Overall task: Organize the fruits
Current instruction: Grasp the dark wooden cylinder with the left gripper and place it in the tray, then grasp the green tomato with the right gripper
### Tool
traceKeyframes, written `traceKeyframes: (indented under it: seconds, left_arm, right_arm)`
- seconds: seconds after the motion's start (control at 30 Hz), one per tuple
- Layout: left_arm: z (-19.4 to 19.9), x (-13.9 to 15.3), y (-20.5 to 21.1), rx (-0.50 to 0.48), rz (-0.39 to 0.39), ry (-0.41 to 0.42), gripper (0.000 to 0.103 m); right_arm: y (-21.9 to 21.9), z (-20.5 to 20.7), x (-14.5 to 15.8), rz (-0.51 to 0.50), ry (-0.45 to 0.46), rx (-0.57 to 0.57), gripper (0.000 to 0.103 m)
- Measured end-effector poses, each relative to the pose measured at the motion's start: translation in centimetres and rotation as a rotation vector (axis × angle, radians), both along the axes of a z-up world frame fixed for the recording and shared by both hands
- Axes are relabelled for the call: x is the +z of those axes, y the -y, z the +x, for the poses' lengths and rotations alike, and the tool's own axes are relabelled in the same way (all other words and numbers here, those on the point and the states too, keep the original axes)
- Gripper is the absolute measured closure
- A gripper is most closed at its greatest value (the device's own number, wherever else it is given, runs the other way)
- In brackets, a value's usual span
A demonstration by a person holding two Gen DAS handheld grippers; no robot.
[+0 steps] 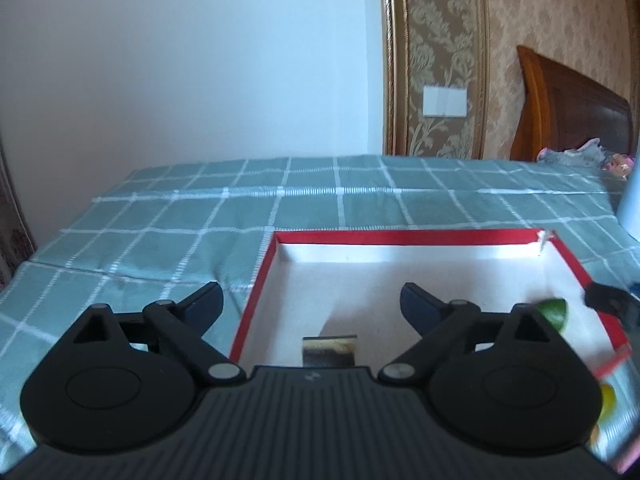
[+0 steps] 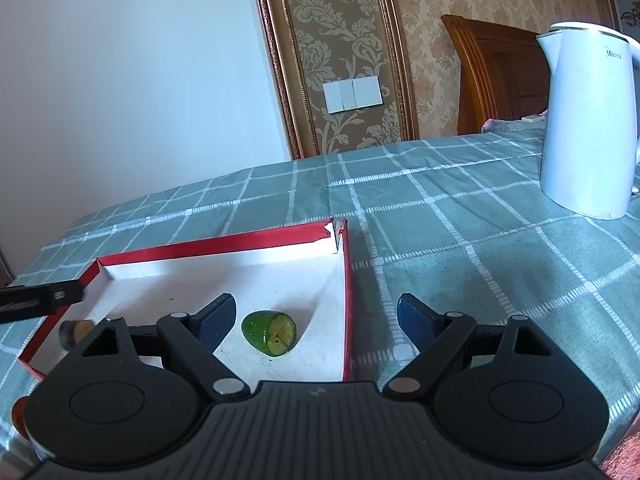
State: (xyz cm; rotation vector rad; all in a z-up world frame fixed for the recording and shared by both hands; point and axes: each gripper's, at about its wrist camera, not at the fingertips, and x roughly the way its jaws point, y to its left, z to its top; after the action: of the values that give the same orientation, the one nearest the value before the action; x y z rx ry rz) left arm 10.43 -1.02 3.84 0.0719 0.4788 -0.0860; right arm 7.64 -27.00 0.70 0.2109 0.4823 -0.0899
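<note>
While both grippers gape wide and hold nothing, the left gripper (image 1: 312,300) hovers over the shallow red-rimmed white cardboard box (image 2: 224,242); the green cut fruit piece (image 2: 269,333) lies inside, between the right gripper's (image 2: 316,316) fingers.

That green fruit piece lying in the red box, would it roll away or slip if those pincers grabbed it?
The green fruit piece looks rounded on one side with a flat cut face, so it would probably rock, not roll far. Its skin looks glossy, so it may slip between the pads. The red box wall beside it should stop it.
</note>
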Motion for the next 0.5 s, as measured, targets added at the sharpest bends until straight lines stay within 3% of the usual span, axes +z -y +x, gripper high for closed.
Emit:
traceKeyframes:
  seconds: [0.2, 0.33, 0.5]
  left_arm:
    - [-7.8, 0.0, -1.2, -0.043, -0.006, 0.104, 0.001]
    - [-11.9, -1.4, -1.2, -0.061, 0.049, 0.141, 0.001]
    - [-14.8, -3.6, -1.2, -0.083, 0.1, 0.136, 0.001]
  right_arm:
    - [-0.5, -0.2, 0.0, -0.031, 0.009, 0.02, 0.015]
    - [-0.8, -0.6, 0.1, -0.055, 0.028, 0.028, 0.015]
    - [-1.2, -0.8, -0.3, -0.078, 0.019, 0.03, 0.015]
